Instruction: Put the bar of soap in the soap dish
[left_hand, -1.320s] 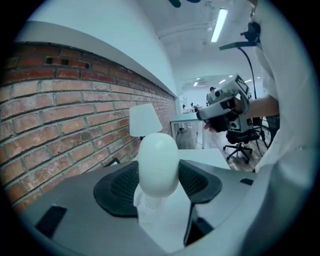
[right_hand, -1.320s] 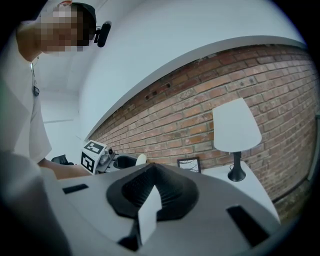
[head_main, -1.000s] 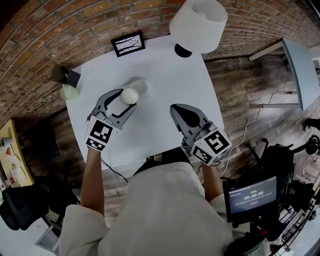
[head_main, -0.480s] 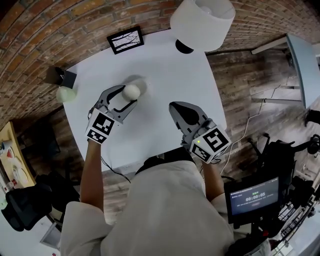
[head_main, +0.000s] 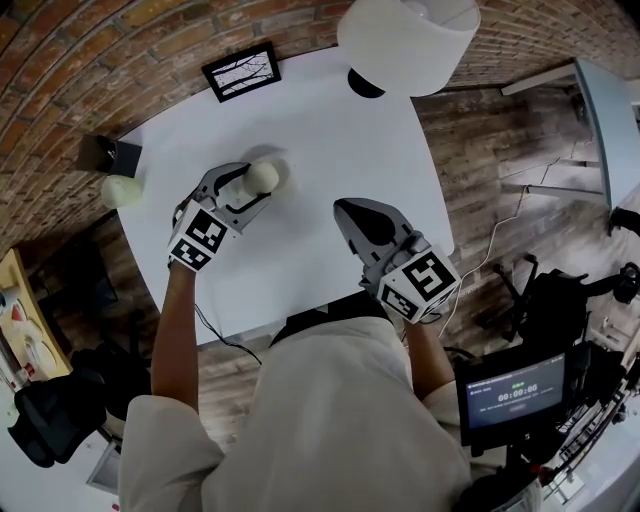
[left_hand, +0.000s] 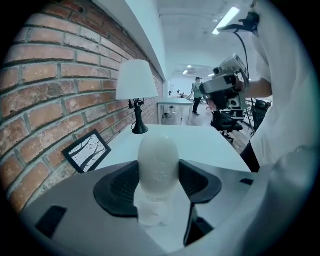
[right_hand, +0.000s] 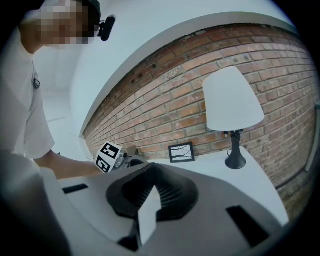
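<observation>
The left hand-held gripper (head_main: 255, 185), closed on the pale oval bar of soap (head_main: 264, 176), has been carried forward and lowered towards the white table (head_main: 330, 130). The soap is now seen closer against the pale round soap dish (head_main: 285, 172), and the gripper is tipped more steeply downward.

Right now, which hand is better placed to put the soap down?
Left: the left gripper clamps the bar of soap over the table; the right gripper is shut and empty.
</observation>
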